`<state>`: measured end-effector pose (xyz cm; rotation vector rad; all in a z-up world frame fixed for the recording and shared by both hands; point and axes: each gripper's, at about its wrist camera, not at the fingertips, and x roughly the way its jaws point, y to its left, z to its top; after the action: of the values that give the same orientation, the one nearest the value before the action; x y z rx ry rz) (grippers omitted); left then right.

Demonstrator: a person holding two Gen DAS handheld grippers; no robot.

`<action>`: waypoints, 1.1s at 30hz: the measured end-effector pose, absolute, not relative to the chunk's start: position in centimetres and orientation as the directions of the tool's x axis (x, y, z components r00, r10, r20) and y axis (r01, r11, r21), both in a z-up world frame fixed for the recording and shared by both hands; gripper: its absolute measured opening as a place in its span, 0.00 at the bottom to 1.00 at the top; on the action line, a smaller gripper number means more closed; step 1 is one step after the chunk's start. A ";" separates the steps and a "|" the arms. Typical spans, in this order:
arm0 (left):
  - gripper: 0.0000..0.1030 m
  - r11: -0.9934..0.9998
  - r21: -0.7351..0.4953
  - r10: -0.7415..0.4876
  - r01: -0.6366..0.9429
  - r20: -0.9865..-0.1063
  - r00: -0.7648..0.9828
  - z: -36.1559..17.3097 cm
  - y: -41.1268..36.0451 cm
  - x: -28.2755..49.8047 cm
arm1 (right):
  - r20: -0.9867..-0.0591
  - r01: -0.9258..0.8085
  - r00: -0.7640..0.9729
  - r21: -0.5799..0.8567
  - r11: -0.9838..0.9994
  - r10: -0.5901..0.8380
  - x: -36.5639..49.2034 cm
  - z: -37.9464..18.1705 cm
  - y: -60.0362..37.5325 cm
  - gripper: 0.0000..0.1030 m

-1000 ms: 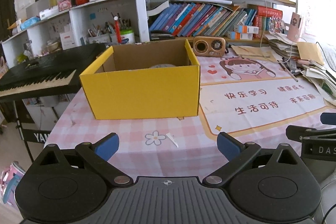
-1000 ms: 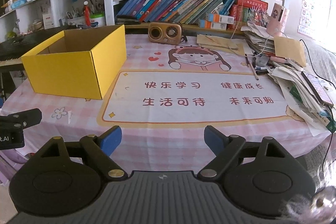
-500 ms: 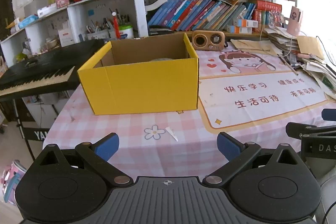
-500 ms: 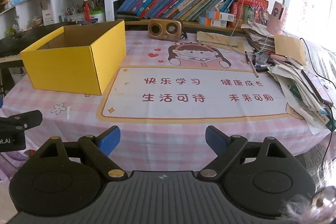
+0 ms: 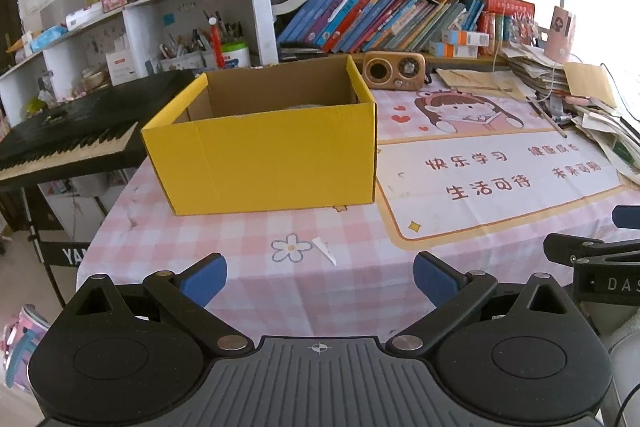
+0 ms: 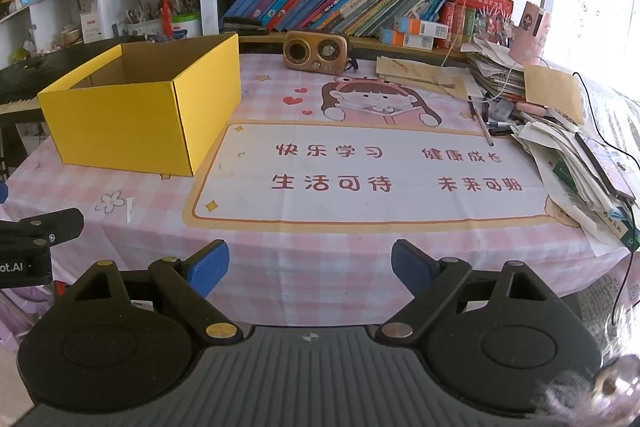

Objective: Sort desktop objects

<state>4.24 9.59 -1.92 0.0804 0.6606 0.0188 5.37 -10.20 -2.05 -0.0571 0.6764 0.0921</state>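
Both grippers — left gripper (image 5: 320, 277) and right gripper (image 6: 310, 267) — hang wide-jawed and empty before the open yellow cardboard box (image 5: 268, 163) on the pink checked tablecloth (image 5: 360, 267).

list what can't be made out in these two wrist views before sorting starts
- Contents of the yellow cardboard box: in the left wrist view its front wall hides all but a pale sliver; in the right wrist view its walls hide the floor.
- Loose paper pile: cut by the right edge in both views; single items are too jumbled to tell.
- Pens beside the pile: too small to identify.
- Black keyboard: cut off by the left edge.
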 end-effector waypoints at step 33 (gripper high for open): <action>0.98 0.998 0.060 0.029 0.012 -0.638 0.769 -2.4 10.3 5.4 | -0.641 -0.099 0.766 -0.035 0.994 0.054 6.1 -2.6 -10.1 0.93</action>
<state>5.38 10.30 -2.44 0.0618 0.6934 0.0088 6.08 -10.12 -2.58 -0.0679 0.6934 0.0832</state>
